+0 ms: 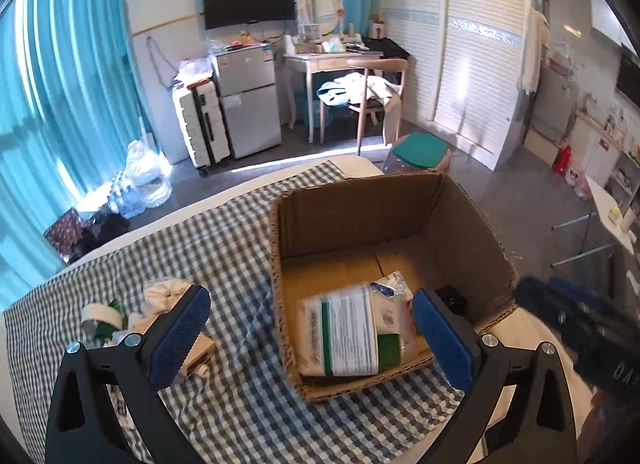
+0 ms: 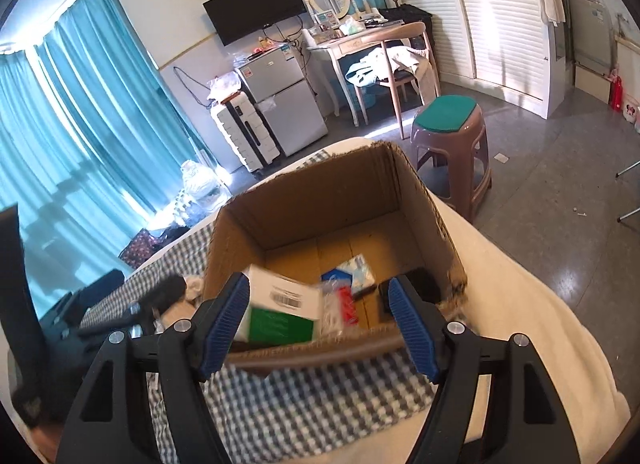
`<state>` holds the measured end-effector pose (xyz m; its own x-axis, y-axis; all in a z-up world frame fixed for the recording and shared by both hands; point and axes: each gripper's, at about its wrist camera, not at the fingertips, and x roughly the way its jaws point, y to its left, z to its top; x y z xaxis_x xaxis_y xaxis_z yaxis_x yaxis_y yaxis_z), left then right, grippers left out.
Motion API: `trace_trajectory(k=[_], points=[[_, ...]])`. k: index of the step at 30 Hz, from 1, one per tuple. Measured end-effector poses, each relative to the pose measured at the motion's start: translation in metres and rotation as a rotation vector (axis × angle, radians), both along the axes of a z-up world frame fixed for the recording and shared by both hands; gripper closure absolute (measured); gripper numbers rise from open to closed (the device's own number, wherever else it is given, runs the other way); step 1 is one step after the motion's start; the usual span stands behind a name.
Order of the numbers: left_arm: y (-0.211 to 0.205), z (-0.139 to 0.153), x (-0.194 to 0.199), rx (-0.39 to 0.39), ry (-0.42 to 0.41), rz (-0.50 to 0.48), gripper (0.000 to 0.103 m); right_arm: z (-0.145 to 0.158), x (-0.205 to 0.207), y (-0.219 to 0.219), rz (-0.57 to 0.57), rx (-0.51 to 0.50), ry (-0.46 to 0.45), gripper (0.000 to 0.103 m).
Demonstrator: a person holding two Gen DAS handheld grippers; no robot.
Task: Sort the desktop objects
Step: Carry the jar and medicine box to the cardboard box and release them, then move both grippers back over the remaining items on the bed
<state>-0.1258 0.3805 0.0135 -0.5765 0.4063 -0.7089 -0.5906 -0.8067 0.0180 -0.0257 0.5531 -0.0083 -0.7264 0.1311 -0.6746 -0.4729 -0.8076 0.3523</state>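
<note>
Corrugated cardboard: the open cardboard box (image 1: 460,224) sits on the checked cloth (image 1: 224,248) in the centre of my left view, with its top open.
White-and-green: a white-and-green packet (image 1: 344,334) lies inside the box against the near wall, lower centre of the frame, printed label up. It looks blurred in both views.
Other box contents: a blue-and-white sachet (image 2: 354,270), a clear bag with a red part (image 2: 340,306) and a small black item (image 2: 420,286) rest on the box floor, centre of my right view.
My left hand-held gripper (image 1: 310,338): jaws wide apart with nothing between the blue pads; one pad is over the cloth, the other over the box's right side.
My right hand-held gripper (image 2: 320,328): jaws spread and holding nothing, framing the near wall of the box.
Unsorted pile: a tape roll (image 1: 102,314), a cream cloth bundle (image 1: 168,292) and a small wooden piece (image 1: 200,352) lie on the cloth at the lower left of my left view, beside the box.
</note>
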Motion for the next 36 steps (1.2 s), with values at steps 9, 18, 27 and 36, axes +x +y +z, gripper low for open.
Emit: trace_trajectory(k=[9, 18, 27, 36], points=[[-0.089, 0.013, 0.013, 0.019, -0.002, 0.11, 0.0, 0.004, 0.025, -0.062, 0.117, 0.105, 0.001, 0.031], [-0.216, 0.023, 0.036, 0.036, 0.048, 0.293, 0.0, 0.028, 0.016, -0.157, 0.297, 0.152, 0.059, 0.031], [-0.349, -0.01, 0.046, 0.061, 0.04, 0.534, 0.0, 0.015, 0.001, -0.241, 0.427, 0.122, 0.096, 0.027], [-0.433, -0.083, 0.055, -0.009, 0.005, 0.714, 0.0, -0.035, -0.025, -0.294, 0.472, 0.116, 0.045, 0.027]])
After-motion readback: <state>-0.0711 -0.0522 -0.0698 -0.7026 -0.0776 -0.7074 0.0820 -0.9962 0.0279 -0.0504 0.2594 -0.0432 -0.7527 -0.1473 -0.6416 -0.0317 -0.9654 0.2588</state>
